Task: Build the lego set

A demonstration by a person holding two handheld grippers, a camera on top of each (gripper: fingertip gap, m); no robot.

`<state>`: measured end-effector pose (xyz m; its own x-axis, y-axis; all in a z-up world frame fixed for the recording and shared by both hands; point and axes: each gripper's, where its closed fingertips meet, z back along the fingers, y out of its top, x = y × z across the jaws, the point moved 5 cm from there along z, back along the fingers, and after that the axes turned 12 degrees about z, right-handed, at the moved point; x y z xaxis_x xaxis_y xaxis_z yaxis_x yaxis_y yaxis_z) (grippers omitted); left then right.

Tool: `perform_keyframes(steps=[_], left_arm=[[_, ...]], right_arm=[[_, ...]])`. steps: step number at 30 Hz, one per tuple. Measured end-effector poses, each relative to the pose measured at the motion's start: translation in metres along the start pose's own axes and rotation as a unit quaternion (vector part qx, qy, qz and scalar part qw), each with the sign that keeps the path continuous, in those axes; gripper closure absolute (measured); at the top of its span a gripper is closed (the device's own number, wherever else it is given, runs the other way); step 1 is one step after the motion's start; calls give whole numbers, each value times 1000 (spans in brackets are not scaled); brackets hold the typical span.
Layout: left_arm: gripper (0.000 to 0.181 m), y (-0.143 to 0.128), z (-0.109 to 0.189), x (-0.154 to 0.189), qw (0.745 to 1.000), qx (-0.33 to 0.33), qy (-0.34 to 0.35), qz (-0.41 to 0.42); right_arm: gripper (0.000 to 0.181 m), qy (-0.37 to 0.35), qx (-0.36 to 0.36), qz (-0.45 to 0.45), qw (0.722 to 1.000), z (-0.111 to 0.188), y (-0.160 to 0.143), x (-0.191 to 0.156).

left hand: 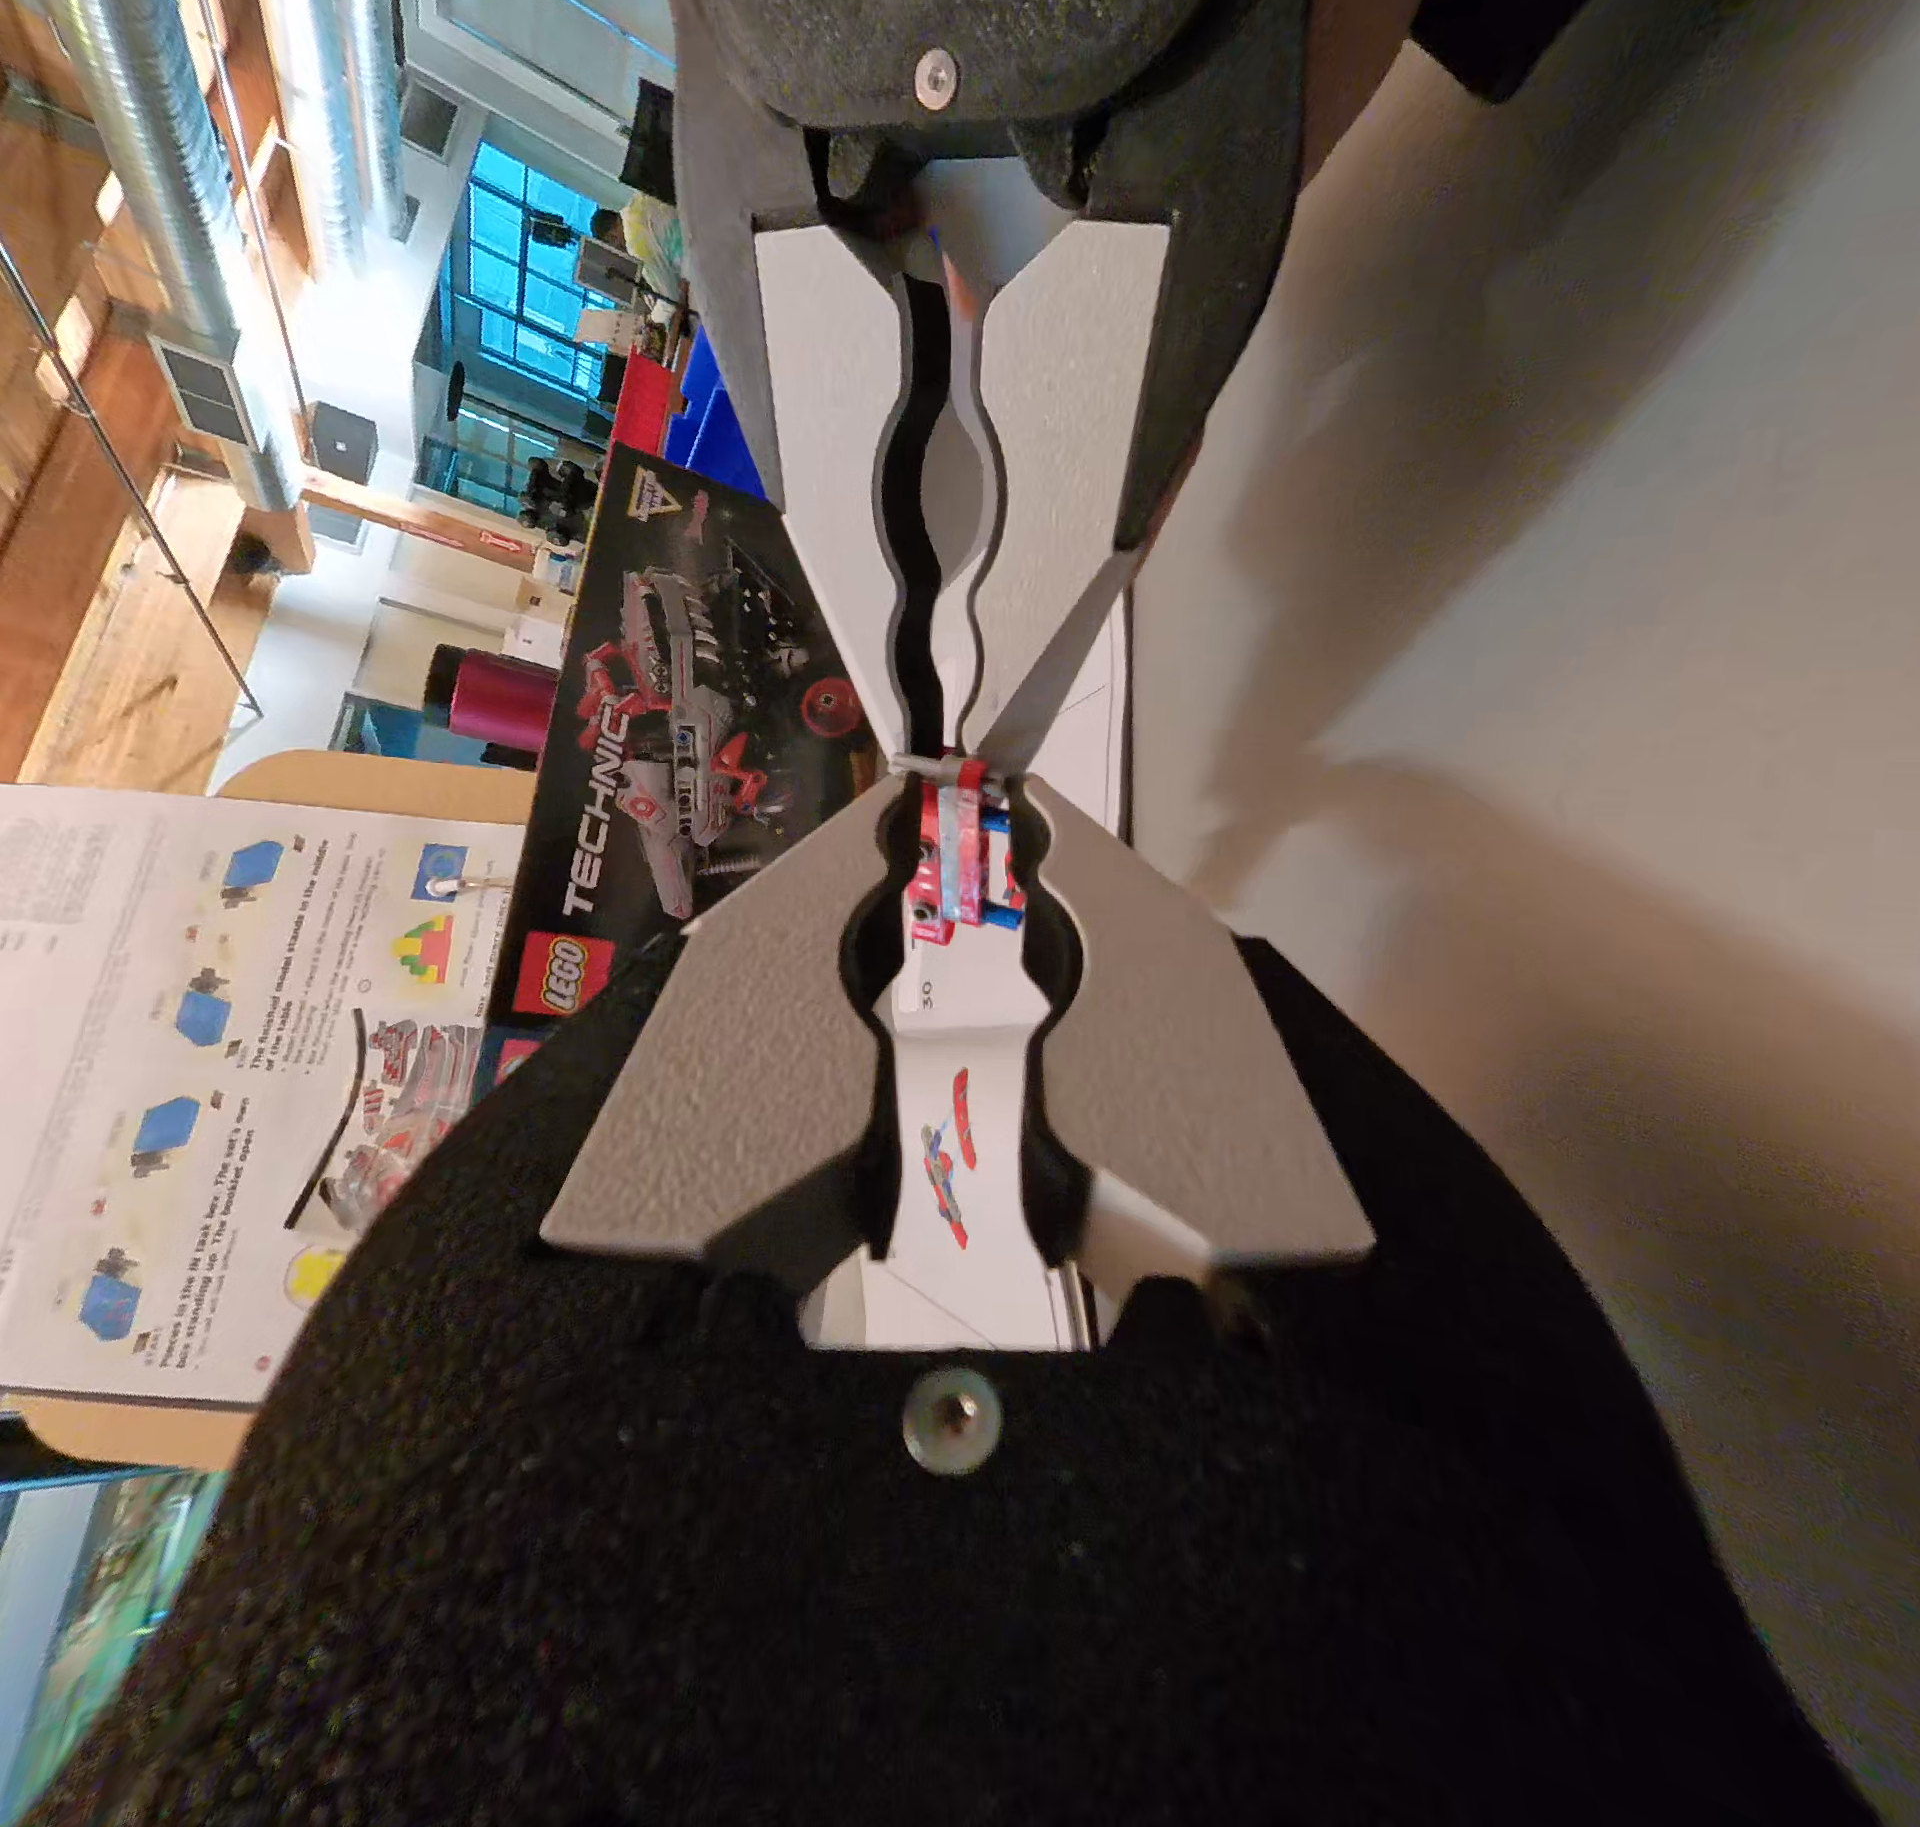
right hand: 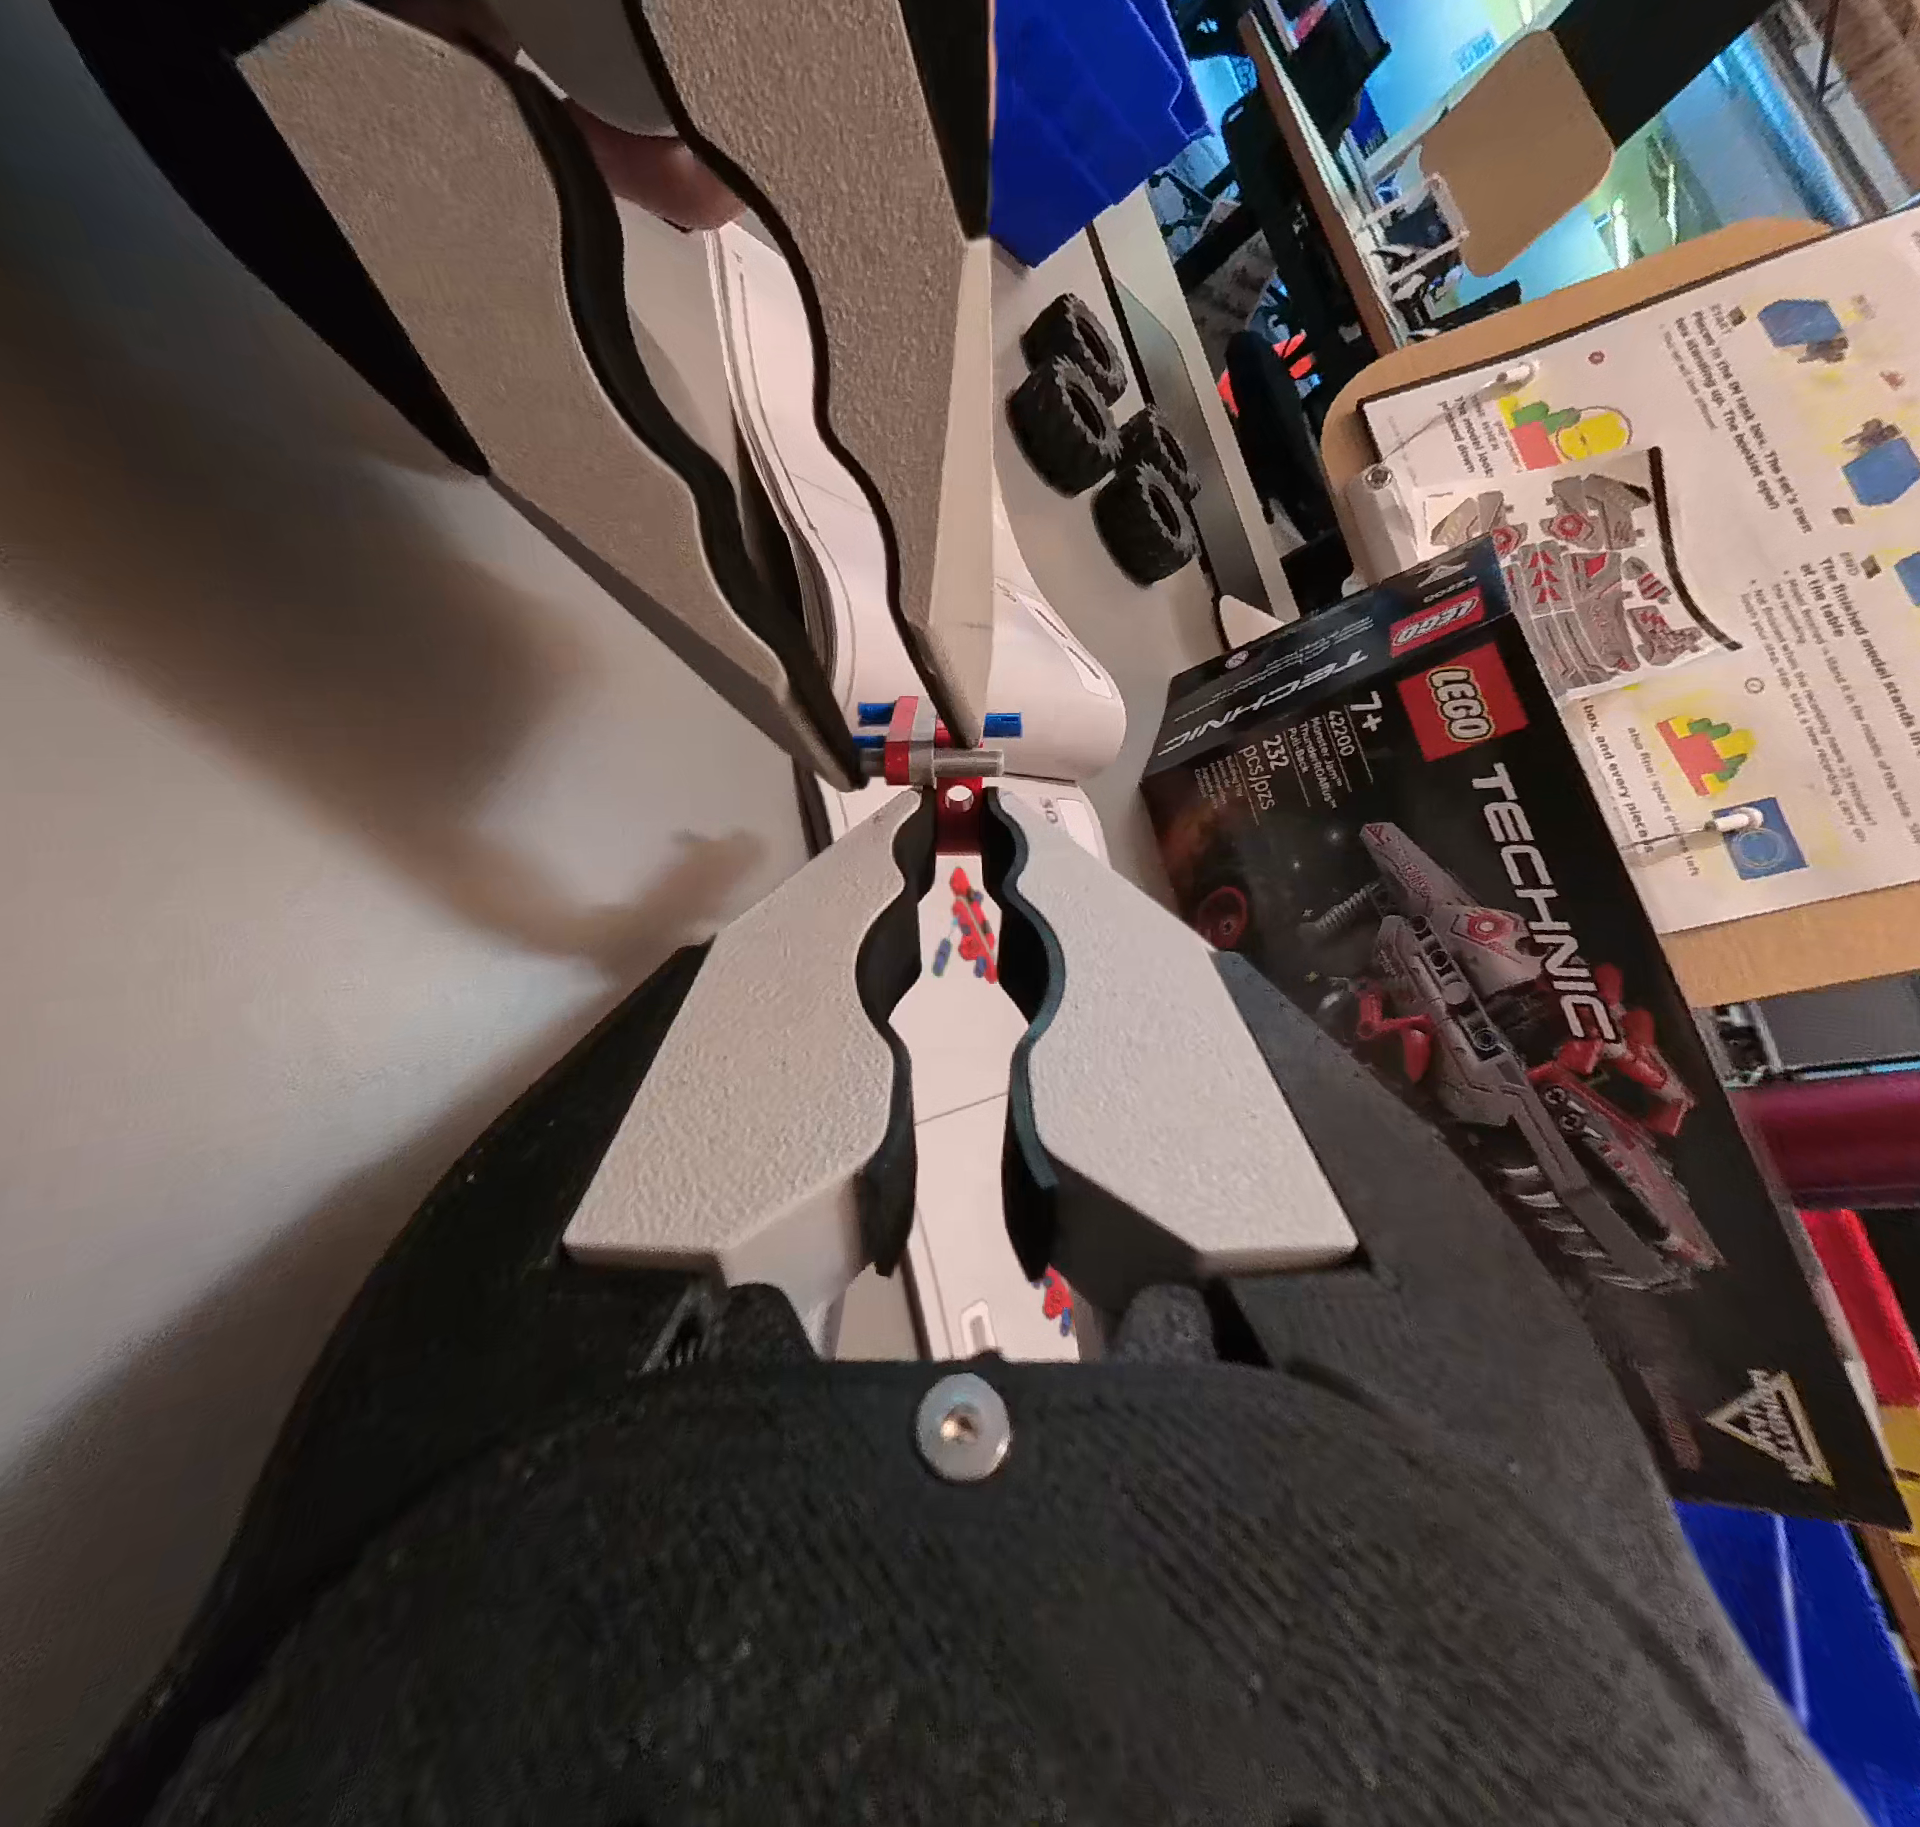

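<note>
My left gripper [left hand: 958,790] is shut on a small red and grey lego assembly [left hand: 961,868] with blue pins and a grey axle. My right gripper [right hand: 956,801] is shut on a red beam [right hand: 958,827] with a round hole. The two grippers meet tip to tip above the open instruction booklet [right hand: 956,1102]. The red beam touches the assembly [right hand: 914,738] at the grey axle. In the left wrist view the right gripper [left hand: 951,743] comes in from the top. In the right wrist view the left gripper [right hand: 914,754] comes in from the top.
The black lego box [right hand: 1507,946] stands beside the booklet and also shows in the left wrist view [left hand: 665,769]. Several black tyres [right hand: 1101,447] lie on the white table [right hand: 260,842]. Blue bins [right hand: 1081,63] stand behind. A printed sheet on a board [right hand: 1714,530] leans nearby.
</note>
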<state>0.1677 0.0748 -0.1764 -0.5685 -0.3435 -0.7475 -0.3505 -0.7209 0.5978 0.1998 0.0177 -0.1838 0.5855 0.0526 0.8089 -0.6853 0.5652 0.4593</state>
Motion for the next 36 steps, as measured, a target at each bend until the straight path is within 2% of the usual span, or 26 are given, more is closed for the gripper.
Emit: perform_keyframes(steps=[24,31,36], left_arm=[[172,-4,-3,4,998,-24,-43,46],[172,-9,3,4,992,20,-87,88],[172,-10,1,6,991,5,-94,91]], right_arm=[[175,22,-36,4,999,-3,-2,-7],[175,23,-21,30,999,-4,1,-9],[176,26,-33,51,998,-4,-1,-12]])
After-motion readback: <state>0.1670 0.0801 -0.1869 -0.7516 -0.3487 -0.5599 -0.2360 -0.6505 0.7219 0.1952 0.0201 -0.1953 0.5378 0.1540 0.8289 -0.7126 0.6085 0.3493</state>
